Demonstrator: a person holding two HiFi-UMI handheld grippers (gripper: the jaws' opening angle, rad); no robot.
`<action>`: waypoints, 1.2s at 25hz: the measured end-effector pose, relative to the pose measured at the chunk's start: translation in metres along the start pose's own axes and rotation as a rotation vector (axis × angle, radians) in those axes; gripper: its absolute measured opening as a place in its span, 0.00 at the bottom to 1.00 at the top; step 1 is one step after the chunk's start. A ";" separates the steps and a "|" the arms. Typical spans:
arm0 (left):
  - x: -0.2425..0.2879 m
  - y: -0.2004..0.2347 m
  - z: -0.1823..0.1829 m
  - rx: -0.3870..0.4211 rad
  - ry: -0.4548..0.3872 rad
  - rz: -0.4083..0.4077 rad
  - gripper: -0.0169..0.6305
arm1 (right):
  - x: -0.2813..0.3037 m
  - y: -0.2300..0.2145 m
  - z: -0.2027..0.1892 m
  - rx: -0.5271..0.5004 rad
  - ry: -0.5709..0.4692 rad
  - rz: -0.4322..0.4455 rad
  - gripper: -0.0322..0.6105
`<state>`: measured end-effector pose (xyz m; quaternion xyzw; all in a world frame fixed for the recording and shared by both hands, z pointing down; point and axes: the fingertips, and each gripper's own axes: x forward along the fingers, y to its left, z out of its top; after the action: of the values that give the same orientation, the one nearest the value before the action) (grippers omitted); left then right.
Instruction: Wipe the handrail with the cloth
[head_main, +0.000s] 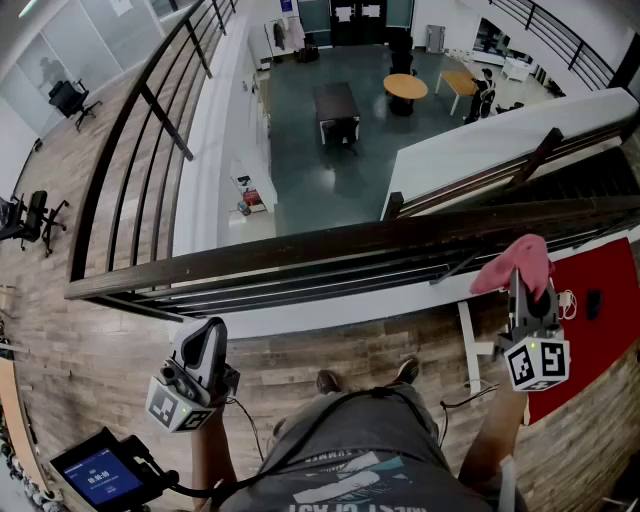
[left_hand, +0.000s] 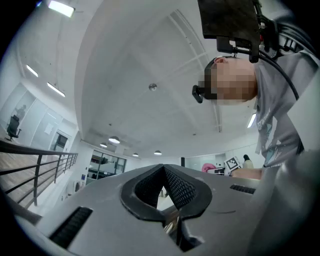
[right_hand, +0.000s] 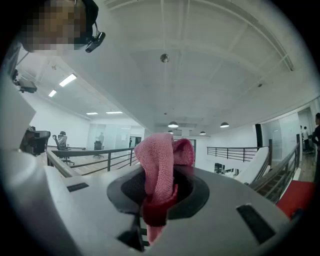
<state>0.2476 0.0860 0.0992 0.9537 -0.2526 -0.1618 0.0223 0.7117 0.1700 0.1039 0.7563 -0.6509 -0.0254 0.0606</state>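
A dark wooden handrail (head_main: 330, 247) runs across the head view from lower left to upper right, over a drop to a lower floor. My right gripper (head_main: 522, 283) is held upright near the rail's right end, shut on a pink cloth (head_main: 515, 263) that bunches above its jaws. In the right gripper view the pink cloth (right_hand: 161, 172) fills the gap between the jaws of my right gripper (right_hand: 159, 200). My left gripper (head_main: 207, 342) is below the rail at the left, pointing up, shut with nothing in it. In the left gripper view my left gripper (left_hand: 163, 186) shows its ribbed pads meeting.
A second railing (head_main: 140, 130) runs up the left side along a wooden walkway. A red mat (head_main: 590, 330) lies at the right. A phone-like screen (head_main: 100, 475) sits at lower left. Office chairs (head_main: 30, 215) stand far left. The person's feet (head_main: 365, 378) are near the rail.
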 end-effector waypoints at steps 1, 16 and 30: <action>-0.003 0.002 -0.001 0.012 0.005 -0.008 0.03 | -0.002 0.001 -0.004 0.006 -0.001 -0.004 0.15; 0.045 -0.002 0.021 -0.010 0.003 -0.120 0.03 | 0.008 0.017 -0.042 0.047 0.090 0.020 0.15; 0.102 -0.016 -0.062 -0.024 0.111 0.026 0.03 | 0.189 -0.186 -0.220 -0.145 0.447 -0.106 0.15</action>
<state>0.3588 0.0481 0.1259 0.9575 -0.2613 -0.1113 0.0501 0.9489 0.0231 0.3063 0.7699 -0.5773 0.0928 0.2556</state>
